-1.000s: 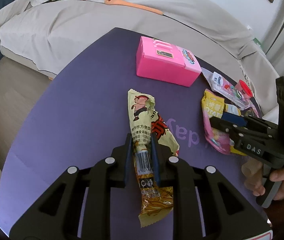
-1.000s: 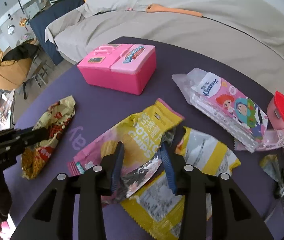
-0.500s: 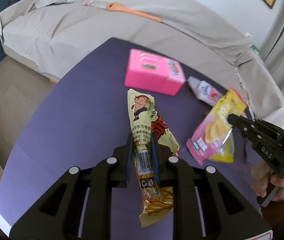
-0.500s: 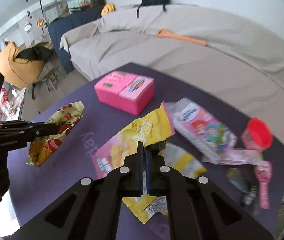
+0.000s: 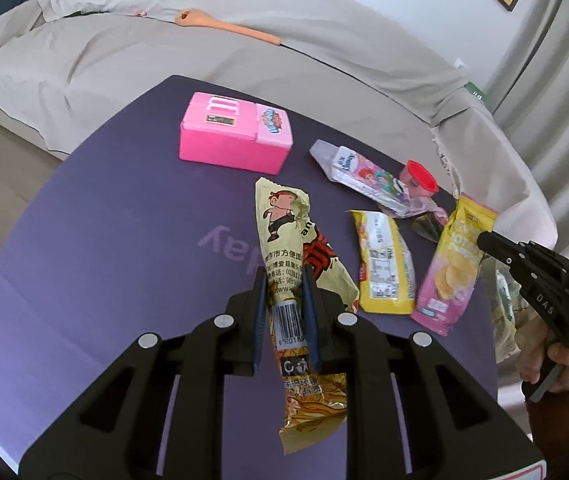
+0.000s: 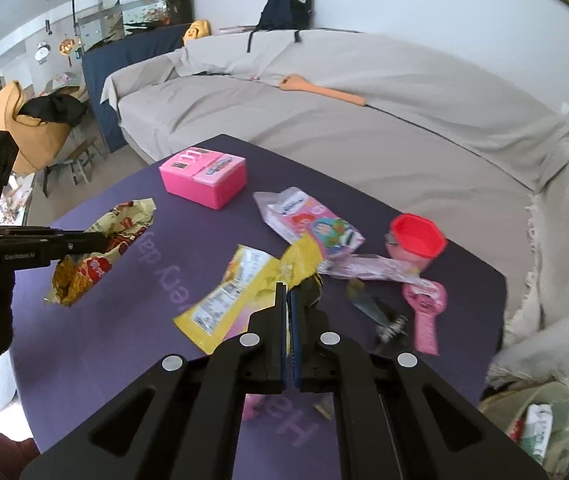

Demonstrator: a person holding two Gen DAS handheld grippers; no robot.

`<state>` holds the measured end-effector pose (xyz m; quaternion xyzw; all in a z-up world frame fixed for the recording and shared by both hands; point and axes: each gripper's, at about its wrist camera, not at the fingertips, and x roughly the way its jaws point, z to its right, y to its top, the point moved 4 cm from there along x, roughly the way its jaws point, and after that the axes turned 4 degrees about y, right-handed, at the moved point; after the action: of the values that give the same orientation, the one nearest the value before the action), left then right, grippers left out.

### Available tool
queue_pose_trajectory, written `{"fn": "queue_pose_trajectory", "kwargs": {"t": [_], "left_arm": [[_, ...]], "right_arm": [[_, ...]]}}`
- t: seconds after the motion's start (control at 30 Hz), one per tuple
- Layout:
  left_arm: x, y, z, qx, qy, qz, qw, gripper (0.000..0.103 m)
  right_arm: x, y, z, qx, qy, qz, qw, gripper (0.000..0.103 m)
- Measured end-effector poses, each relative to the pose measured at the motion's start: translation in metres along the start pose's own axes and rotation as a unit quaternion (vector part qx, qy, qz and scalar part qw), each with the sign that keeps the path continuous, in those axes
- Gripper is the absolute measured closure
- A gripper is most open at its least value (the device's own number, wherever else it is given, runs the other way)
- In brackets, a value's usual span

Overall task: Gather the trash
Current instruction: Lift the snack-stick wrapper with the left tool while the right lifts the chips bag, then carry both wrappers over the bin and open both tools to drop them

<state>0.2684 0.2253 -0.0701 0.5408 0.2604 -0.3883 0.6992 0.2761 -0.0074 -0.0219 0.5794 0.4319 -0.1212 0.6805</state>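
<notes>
Dangling above the purple bench (image 5: 104, 240), the noodle wrapper (image 5: 296, 256) clenched by the left hand-held gripper (image 5: 284, 304) and the pink chip bag (image 5: 450, 268) pinched by its corner in the right hand-held gripper (image 6: 287, 320) could slip free.

glossy crinkled noodle wrapper (image 5: 284, 240), matt purple table (image 5: 124, 240)

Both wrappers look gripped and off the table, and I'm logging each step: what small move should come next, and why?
Probably carry both toward the bag at the table's near right corner. The left tool is shut on the noodle wrapper, and the right tool is shut on the pink and yellow chip bag, which hangs clear of the purple table. The bag already seems to hold trash.
</notes>
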Motion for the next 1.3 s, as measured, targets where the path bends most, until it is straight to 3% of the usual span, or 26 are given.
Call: {"fn": "queue_pose_trajectory", "kwargs": {"t": [0.1,0.17,0.27,0.33,0.4,0.43,0.47,0.53,0.67,0.73,0.97,1.0,1.03,1.07,1.17,1.3], "left_arm": [[-0.001,0.002,0.006,-0.001,-0.008,0.005,1.0,0.087],[-0.003,0.004,0.012,0.001,-0.01,0.009,0.9999,0.087],[-0.002,0.003,0.019,0.006,-0.015,0.01,0.9998,0.087],[-0.002,0.001,0.022,0.009,-0.019,0.008,0.9997,0.087],[-0.001,-0.003,0.023,0.011,-0.02,0.005,0.9997,0.087],[0.001,-0.004,0.023,0.012,-0.021,0.002,0.9997,0.087],[0.002,-0.006,0.023,0.013,-0.02,0.0,0.9997,0.087],[0.006,-0.008,0.022,0.013,-0.019,-0.006,0.9997,0.087],[0.012,-0.01,0.02,0.01,-0.019,-0.01,0.9997,0.087],[0.014,-0.011,0.019,0.008,-0.018,-0.013,0.9997,0.087],[0.015,-0.011,0.014,0.006,-0.012,-0.013,0.9998,0.087],[0.015,-0.01,0.013,0.005,-0.011,-0.013,0.9998,0.087],[0.015,-0.01,0.013,0.005,-0.009,-0.014,0.9998,0.087],[0.015,-0.01,0.013,0.004,-0.009,-0.015,0.9998,0.087],[0.01,-0.007,0.018,0.007,-0.009,-0.01,0.9999,0.087],[-0.003,0.005,0.038,0.015,-0.019,0.009,0.9997,0.087]], "right_arm": [[-0.01,0.002,0.003,-0.005,-0.007,0.008,1.0,0.099],[-0.014,0.002,0.007,0.003,0.011,0.005,1.0,0.099],[-0.001,-0.011,0.015,0.04,0.059,-0.048,0.996,0.097],[0.005,-0.024,0.022,0.068,0.065,-0.06,0.994,0.094],[0.004,-0.037,0.029,0.097,0.054,-0.05,0.993,0.065],[0.002,-0.044,0.034,0.116,0.042,-0.037,0.992,0.039],[-0.001,-0.05,0.038,0.135,0.036,-0.028,0.99,0.037],[-0.007,-0.061,0.042,0.175,0.039,-0.008,0.984,0.037],[0.001,-0.082,0.038,0.205,0.023,-0.04,0.978,0.036],[0.011,-0.087,0.033,0.217,0.037,-0.052,0.974,0.036],[0.044,-0.072,0.01,0.19,0.052,-0.052,0.979,0.038],[0.048,-0.068,0.009,0.184,0.051,-0.053,0.98,0.045],[0.053,-0.064,0.007,0.168,0.045,-0.055,0.983,0.069],[0.056,-0.061,0.006,0.156,0.041,-0.058,0.985,0.086],[0.053,-0.056,0.003,0.146,0.067,-0.057,0.985,0.092],[0.021,-0.047,0.002,0.099,0.053,-0.028,0.993,0.092]]}}
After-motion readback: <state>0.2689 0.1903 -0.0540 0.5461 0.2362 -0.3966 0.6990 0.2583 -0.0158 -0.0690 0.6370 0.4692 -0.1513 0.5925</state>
